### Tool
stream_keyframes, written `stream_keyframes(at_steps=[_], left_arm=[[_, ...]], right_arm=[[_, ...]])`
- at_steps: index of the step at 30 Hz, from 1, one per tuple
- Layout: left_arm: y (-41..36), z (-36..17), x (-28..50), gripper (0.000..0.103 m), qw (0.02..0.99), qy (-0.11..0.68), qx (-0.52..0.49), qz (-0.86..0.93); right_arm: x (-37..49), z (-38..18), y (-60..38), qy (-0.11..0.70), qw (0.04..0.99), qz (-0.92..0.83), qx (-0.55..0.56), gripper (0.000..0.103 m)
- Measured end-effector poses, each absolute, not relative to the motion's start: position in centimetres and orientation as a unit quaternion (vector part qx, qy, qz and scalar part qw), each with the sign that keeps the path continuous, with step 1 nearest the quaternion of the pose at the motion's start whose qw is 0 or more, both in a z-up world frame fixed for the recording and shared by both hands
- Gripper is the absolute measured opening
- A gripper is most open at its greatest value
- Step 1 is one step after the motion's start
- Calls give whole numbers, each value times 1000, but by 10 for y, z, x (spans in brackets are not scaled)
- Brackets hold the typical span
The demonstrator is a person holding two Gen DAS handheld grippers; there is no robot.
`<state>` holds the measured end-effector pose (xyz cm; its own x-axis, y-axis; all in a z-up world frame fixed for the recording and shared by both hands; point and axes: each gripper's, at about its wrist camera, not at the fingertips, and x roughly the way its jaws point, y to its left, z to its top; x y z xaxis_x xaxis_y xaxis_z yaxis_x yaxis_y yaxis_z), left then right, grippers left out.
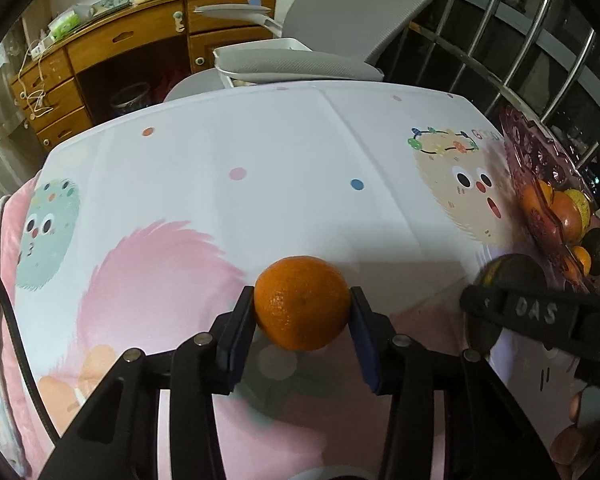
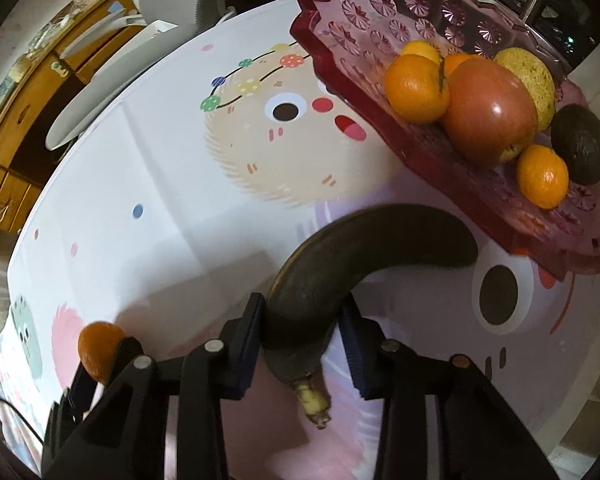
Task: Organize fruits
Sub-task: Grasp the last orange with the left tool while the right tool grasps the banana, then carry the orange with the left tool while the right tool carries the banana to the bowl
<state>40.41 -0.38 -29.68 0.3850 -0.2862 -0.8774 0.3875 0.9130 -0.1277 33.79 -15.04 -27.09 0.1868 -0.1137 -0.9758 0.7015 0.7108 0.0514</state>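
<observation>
My left gripper (image 1: 302, 312) is shut on an orange mandarin (image 1: 302, 303) and holds it above the table; the mandarin also shows in the right wrist view (image 2: 99, 350). My right gripper (image 2: 302, 330) is shut on a blackened overripe banana (image 2: 364, 248) near its stem end, its tip pointing toward the pink glass fruit tray (image 2: 420, 148). The tray holds several mandarins (image 2: 417, 90), a red apple (image 2: 490, 114), a yellowish fruit (image 2: 528, 76) and a dark avocado (image 2: 580, 148). The tray also shows in the left wrist view (image 1: 540, 168) at the right edge.
A round table with a cartoon-print cloth (image 1: 260, 152) fills both views. A grey office chair (image 1: 300, 60) stands behind the table, a wooden desk (image 1: 112, 48) beyond it. A metal railing (image 1: 540, 40) is at the right.
</observation>
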Motion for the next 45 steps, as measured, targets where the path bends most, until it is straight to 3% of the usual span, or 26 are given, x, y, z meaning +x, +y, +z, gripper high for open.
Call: stream_keyframes(at_steps=[16,28,45], left_arm=[[57,-248,346,43,848,490,32,-199],[87,-197,292,43,853,483,15,-196],[41,-152,265,43,844,490,-11,-217]], right_arm=[[251,-246,-94,532,795,-172,235,32],[200,-203,-62,489,857,-83,142,31],[169,-130,-105,436,898,15,45,31]])
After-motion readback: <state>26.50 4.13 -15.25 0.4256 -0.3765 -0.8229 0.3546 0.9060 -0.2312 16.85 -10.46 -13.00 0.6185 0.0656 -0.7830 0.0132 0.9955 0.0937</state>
